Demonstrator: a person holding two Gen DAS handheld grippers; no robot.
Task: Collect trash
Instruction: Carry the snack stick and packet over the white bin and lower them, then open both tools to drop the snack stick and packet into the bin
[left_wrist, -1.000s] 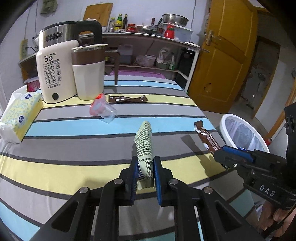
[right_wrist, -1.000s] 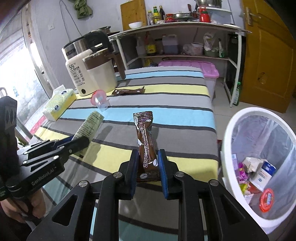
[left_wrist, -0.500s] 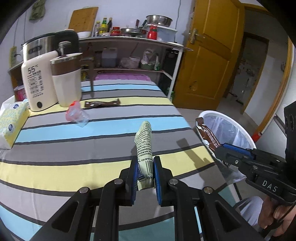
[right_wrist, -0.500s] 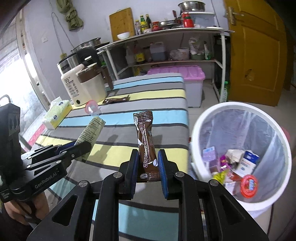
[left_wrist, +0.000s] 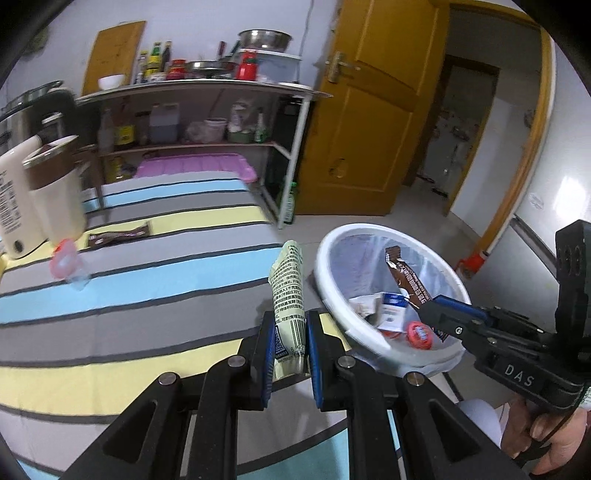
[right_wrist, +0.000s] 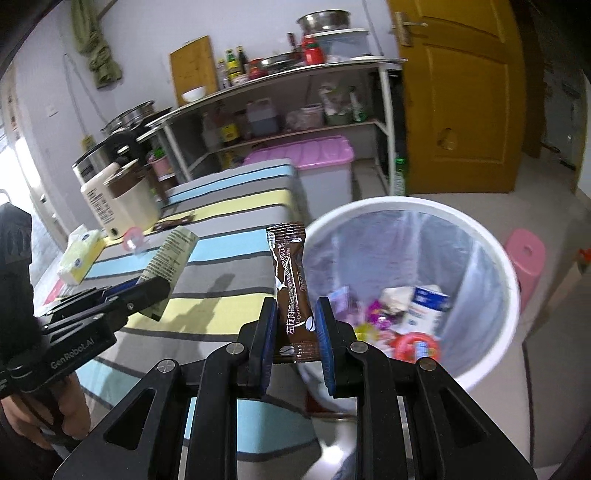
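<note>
My left gripper (left_wrist: 290, 332) is shut on a pale green printed sachet (left_wrist: 287, 291), held upright over the table's right edge. My right gripper (right_wrist: 295, 325) is shut on a brown coffee sachet (right_wrist: 291, 280), held upright at the near rim of the white trash bin (right_wrist: 491, 236). Seen from the left wrist, the right gripper (left_wrist: 430, 308) reaches over the bin (left_wrist: 332, 295) with the brown sachet (left_wrist: 406, 277) above its contents. The left gripper (right_wrist: 155, 288) with the green sachet (right_wrist: 168, 254) appears at left in the right wrist view. The bin holds several wrappers and a small blue-white box.
On the striped table (left_wrist: 147, 295) lie another brown sachet (left_wrist: 120, 234) and a clear cup with a red lid (left_wrist: 66, 264). A kettle and a beige mug (left_wrist: 55, 192) stand at the far left, with a tissue pack (right_wrist: 79, 258) nearby. Shelves, a pink-lidded box (right_wrist: 306, 155) and a yellow door (left_wrist: 369, 129) stand beyond.
Both grippers have swung to the right, off the table's middle toward the bin, each keeping its sachet. The bin now fills much more of both views.
</note>
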